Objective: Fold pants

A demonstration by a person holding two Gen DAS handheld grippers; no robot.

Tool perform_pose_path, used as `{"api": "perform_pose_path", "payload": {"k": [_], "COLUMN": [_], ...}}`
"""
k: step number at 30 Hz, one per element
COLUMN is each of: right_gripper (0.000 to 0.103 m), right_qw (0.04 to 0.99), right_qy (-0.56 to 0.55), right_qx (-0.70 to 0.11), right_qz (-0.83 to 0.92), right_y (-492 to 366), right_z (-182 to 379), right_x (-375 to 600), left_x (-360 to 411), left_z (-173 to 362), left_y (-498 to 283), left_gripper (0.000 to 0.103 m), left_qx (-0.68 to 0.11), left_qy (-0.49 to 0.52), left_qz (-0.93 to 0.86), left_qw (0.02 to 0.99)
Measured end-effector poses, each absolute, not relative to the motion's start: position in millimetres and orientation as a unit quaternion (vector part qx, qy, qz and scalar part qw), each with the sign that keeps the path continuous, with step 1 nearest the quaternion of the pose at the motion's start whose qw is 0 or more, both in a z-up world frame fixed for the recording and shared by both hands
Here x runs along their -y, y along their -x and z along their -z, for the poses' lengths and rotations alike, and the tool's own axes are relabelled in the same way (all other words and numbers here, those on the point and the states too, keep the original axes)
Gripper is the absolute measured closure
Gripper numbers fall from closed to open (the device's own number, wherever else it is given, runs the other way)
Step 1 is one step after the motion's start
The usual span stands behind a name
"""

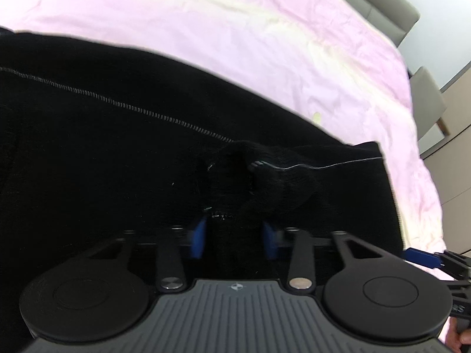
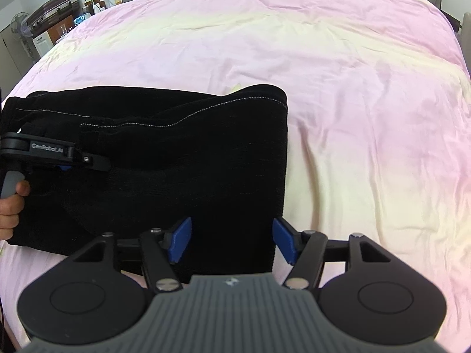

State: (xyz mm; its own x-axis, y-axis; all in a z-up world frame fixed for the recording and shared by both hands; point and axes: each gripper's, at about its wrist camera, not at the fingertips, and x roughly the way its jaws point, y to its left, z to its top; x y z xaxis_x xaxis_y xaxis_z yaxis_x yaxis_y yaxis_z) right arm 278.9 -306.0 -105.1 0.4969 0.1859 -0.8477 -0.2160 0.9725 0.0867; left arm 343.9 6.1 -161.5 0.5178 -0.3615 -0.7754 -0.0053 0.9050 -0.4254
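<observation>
Black pants [image 2: 182, 158] lie folded in a rectangle on the pink bedsheet [image 2: 353, 117]. In the left wrist view the pants [image 1: 117, 161] fill the frame, with a grey stitched seam running across. My left gripper [image 1: 235, 238] has its blue pads either side of a bunched fold of black fabric. It also shows in the right wrist view [image 2: 70, 161], lying on the pants' left part. My right gripper [image 2: 232, 241] is open, its pads apart over the pants' near right corner, holding nothing. Its tip shows in the left wrist view [image 1: 424, 257].
A grey headboard [image 1: 382, 3] borders the bed at the far side. A bedside stand with a suitcase, fan and small items [image 2: 56, 17] is at the far left. Wooden furniture [image 1: 453, 123] stands beside the bed.
</observation>
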Motion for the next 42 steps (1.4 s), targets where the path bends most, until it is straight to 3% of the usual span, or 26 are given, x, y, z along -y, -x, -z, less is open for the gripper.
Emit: {"api": "perform_pose_path", "payload": {"k": [2, 6, 11, 14, 16, 18, 21, 25, 30, 36, 40, 42], "right_gripper": [0.042, 0.042, 0.043, 0.057, 0.06, 0.072, 0.08, 0.091, 0.092, 0.089, 0.088, 0.088], "right_qw": [0.866, 0.867, 0.869, 0.871, 0.872, 0.872, 0.864, 0.852, 0.846, 0.857, 0.874, 0.876], "right_qy": [0.014, -0.01, -0.052, -0.051, -0.051, -0.051, -0.043, -0.004, 0.009, 0.033, 0.051, 0.034], "right_qx": [-0.488, -0.487, -0.478, -0.471, -0.468, -0.469, -0.484, -0.512, -0.527, -0.503, -0.473, -0.473], "right_qz": [-0.112, -0.103, -0.118, -0.132, -0.134, -0.134, -0.131, -0.109, -0.083, -0.105, -0.098, -0.088], "right_y": [-279.4, -279.2, -280.7, -286.0, -294.4, -303.2, -316.1, -331.9, -341.2, -336.0, -356.6, -375.0], "right_z": [106.2, 102.8, 89.5, 81.4, 80.7, 82.6, 95.9, 128.1, 143.0, 102.7, 85.3, 88.9], "right_x": [308.0, 311.8, 304.3, 290.9, 284.5, 278.5, 269.4, 266.9, 262.2, 256.0, 252.6, 255.0], "left_x": [-7.4, -5.3, -26.2, -40.8, -49.4, -51.1, -61.6, -82.3, -86.7, -94.6, -93.9, -87.6], "left_z": [141.6, 101.5, 79.9, 95.9, 112.7, 132.9, 149.6, 165.4, 165.6, 135.9, 111.8, 111.3], "left_y": [-335.9, -324.0, -343.1, -352.0, -358.0, -363.1, -363.7, -369.1, -364.8, -365.3, -368.9, -374.8], "left_gripper": [0.077, 0.078, 0.078, 0.078, 0.078, 0.078, 0.077, 0.068, 0.059, 0.044, 0.044, 0.051], "left_qx": [-0.462, -0.43, -0.447, -0.476, -0.489, -0.504, -0.504, -0.51, -0.502, -0.483, -0.438, -0.435], "left_qy": [0.178, 0.129, 0.066, 0.05, 0.056, 0.071, 0.082, 0.125, 0.129, 0.107, 0.095, 0.08], "left_qz": [0.127, 0.152, 0.14, 0.114, 0.1, 0.102, 0.101, 0.109, 0.122, 0.139, 0.145, 0.136], "left_qw": [0.859, 0.881, 0.881, 0.871, 0.865, 0.855, 0.854, 0.844, 0.846, 0.858, 0.882, 0.887]}}
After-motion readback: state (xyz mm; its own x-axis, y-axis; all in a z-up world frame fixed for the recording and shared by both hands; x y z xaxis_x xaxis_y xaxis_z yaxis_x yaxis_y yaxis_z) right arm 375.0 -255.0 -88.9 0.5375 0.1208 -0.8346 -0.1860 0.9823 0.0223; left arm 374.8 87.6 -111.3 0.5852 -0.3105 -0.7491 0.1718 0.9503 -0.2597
